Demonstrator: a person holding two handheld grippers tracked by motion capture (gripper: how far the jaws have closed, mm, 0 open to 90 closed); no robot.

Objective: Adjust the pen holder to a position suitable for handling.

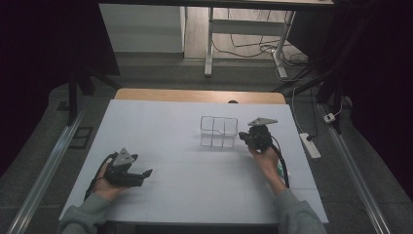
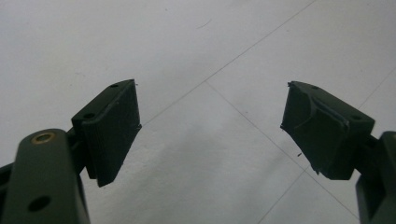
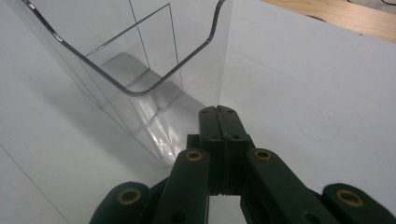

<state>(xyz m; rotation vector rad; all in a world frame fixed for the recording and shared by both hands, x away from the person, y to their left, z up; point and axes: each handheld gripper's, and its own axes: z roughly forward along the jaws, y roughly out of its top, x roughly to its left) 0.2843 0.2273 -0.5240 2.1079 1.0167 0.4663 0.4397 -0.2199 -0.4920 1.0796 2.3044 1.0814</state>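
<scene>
Right claw pinches the clear box's wall

The right gripper (image 3: 218, 116), jaws closed, clamps the near wall of the clear plastic organiser (image 1: 218, 131), mid-table on the white sheet (image 1: 195, 180); the left gripper (image 2: 210, 126) hangs open, holding nothing. The box looks light, stiff and slick, so gripping a thin wall suits it. No writing is visible.

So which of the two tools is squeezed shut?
The right tool, next to the clear plastic box. Its two black jaws press flat together, with nothing seen between them. The left tool has its jaws spread wide over the white table.
</scene>
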